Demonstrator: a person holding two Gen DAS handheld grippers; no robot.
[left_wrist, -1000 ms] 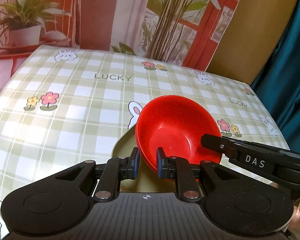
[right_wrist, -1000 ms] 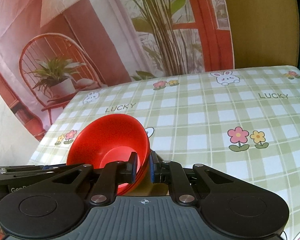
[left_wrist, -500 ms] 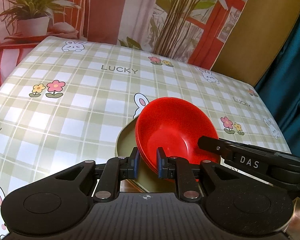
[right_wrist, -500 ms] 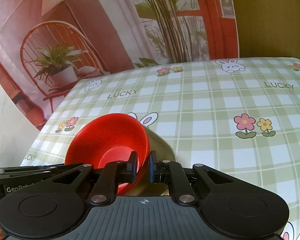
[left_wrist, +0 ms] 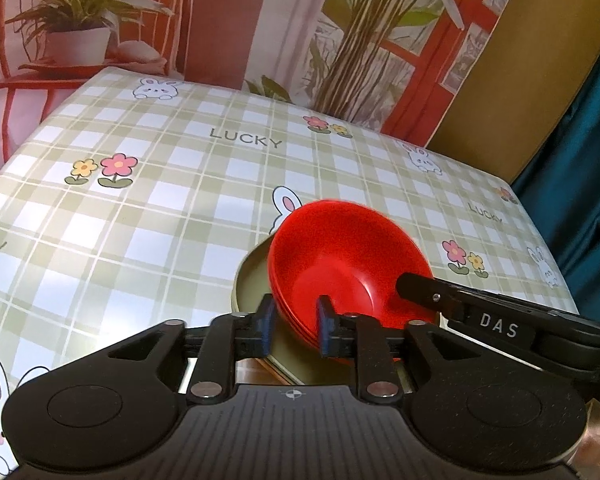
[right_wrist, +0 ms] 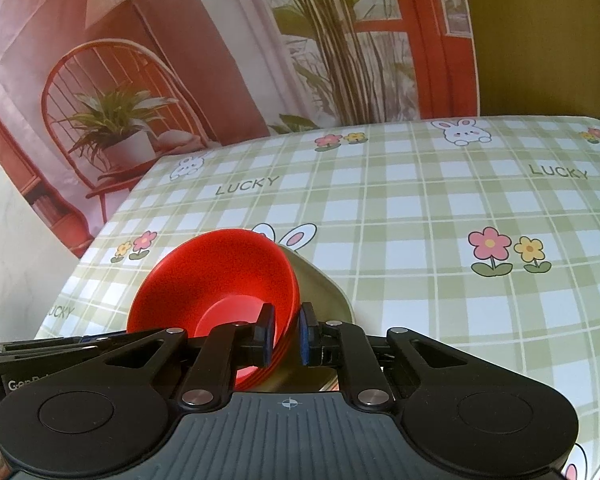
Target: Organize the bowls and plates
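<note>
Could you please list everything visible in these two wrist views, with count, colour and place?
red bowls: a nested stack, count unclear, red, tilted on the plate near the table's front edge.
plate: one, olive green, under the bowls.
tablecloth: one, green and white check with rabbits, flowers and "LUCKY", covering the table.
backdrop: one, printed with a red chair, potted plant and window, behind the table.
curtain: one, teal, far right.
left gripper: one, black with blue pads, straddling the bowls' rim, jaws just opened, pads clear.
right gripper: one, black with blue pads, around the opposite rim.
</note>
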